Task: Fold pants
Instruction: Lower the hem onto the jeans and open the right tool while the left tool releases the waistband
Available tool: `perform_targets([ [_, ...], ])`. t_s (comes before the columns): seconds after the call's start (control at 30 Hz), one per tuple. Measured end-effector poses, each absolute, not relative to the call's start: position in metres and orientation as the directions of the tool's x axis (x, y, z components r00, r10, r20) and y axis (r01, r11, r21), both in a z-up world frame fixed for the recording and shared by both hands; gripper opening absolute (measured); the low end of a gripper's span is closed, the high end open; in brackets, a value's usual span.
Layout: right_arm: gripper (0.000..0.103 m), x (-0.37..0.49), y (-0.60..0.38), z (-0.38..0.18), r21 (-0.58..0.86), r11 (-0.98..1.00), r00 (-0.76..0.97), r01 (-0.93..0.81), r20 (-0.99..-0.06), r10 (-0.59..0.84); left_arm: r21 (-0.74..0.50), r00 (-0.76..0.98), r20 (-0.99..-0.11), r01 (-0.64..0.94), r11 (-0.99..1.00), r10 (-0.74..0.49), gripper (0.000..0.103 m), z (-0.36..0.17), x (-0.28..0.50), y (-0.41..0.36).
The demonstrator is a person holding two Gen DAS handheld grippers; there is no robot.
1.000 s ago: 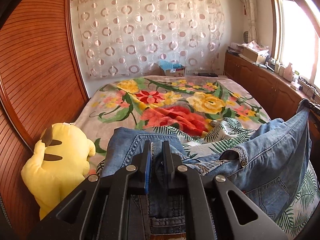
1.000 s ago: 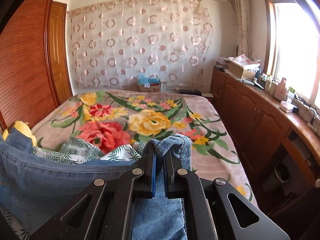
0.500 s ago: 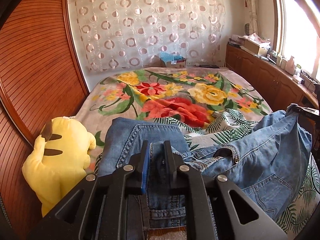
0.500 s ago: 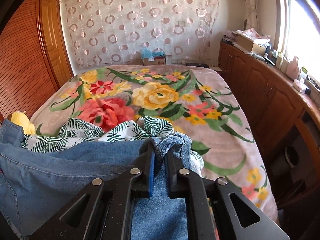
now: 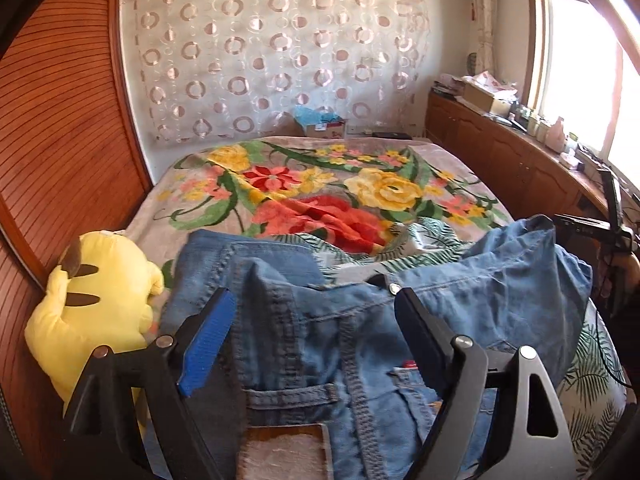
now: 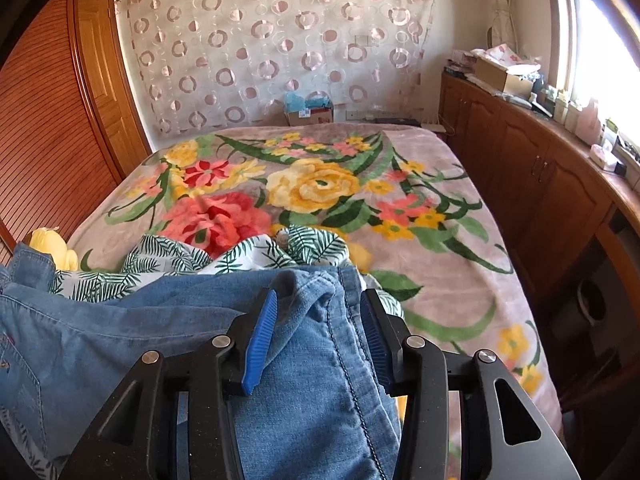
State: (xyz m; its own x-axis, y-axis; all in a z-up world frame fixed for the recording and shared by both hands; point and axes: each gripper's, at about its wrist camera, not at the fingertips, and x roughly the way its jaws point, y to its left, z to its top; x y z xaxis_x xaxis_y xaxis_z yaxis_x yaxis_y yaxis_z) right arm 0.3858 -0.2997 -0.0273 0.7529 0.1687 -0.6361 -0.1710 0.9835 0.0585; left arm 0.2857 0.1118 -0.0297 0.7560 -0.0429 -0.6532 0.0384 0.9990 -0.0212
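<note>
Left gripper [image 5: 316, 312]: we see its two fingers spread wide, the blue pad [image 5: 208, 344] on one side well apart from the black finger on the other, nothing pinched.
Right gripper [image 6: 318, 320]: we see its fingers parted too, a little narrower than the left pair, with blue ribbed pads [image 6: 260, 340] on both inner faces; cloth lies between them, but neither pad presses it.
Pants [image 5: 340, 332]: blue denim, lying loose under and between the left gripper's fingers; waistband, belt loop and a metal button sit just ahead of the fingertips, and a bunched section rises off to the tool's right.
Pants seen from the right gripper [image 6: 312, 360]: a rumpled hem and stitched seam fill the gap between the fingers, and the rest spreads away to the tool's left.
Leaf-print cloth [image 6: 240, 252]: white with green fronds, crumpled just beyond the denim, ahead of both tools.
Floral blanket [image 6: 400, 168]: covers the bed ahead of both grippers, under everything else.
Yellow plush toy [image 5: 96, 312]: just left of the left gripper, touching the edge of the denim.
Wooden cabinets [image 6: 540, 168]: along the right gripper's right side.
</note>
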Motion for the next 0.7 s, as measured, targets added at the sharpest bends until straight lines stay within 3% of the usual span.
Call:
perform_targets([
  [0.1, 0.045, 0.394, -0.295, -0.028, 0.063, 0.98, 0.725, -0.19, -0.664, 0.184, -0.023, 0.748, -0.66, 0.078, 0.997, -0.073, 0.083, -0.034, 0.284, 0.094],
  [0.13, 0.037, 0.397, -0.293, -0.025, 0.06, 0.978, 0.717, -0.199, -0.671, 0.187, -0.024, 0.745, -0.662, 0.088, 0.996, -0.082, 0.083, -0.035, 0.284, 0.09],
  [0.17, 0.012, 0.399, -0.292, -0.023, 0.059, 0.975, 0.712, -0.213, -0.675, 0.196, -0.027, 0.742, -0.664, 0.098, 0.995, -0.091, 0.083, -0.037, 0.284, 0.086],
  [0.2, 0.006, 0.402, -0.289, -0.022, 0.058, 0.971, 0.704, -0.233, -0.678, 0.209, -0.028, 0.739, -0.666, 0.106, 0.994, -0.097, 0.083, -0.038, 0.284, 0.083],
  [0.43, 0.004, 0.429, -0.28, -0.001, 0.027, 0.974, 0.769, -0.225, -0.609, 0.194, -0.021, 0.728, -0.678, 0.119, 0.993, -0.102, 0.083, -0.044, 0.281, 0.073],
  [0.63, 0.004, 0.443, -0.268, -0.019, -0.014, 0.981, 0.741, -0.193, -0.658, 0.137, -0.019, 0.725, -0.683, 0.1, 0.995, -0.086, 0.083, -0.046, 0.275, 0.078],
  [0.7, 0.01, 0.438, -0.265, -0.017, -0.015, 0.981, 0.74, -0.191, -0.659, 0.134, -0.02, 0.724, -0.685, 0.096, 0.995, -0.084, 0.083, -0.047, 0.273, 0.08],
])
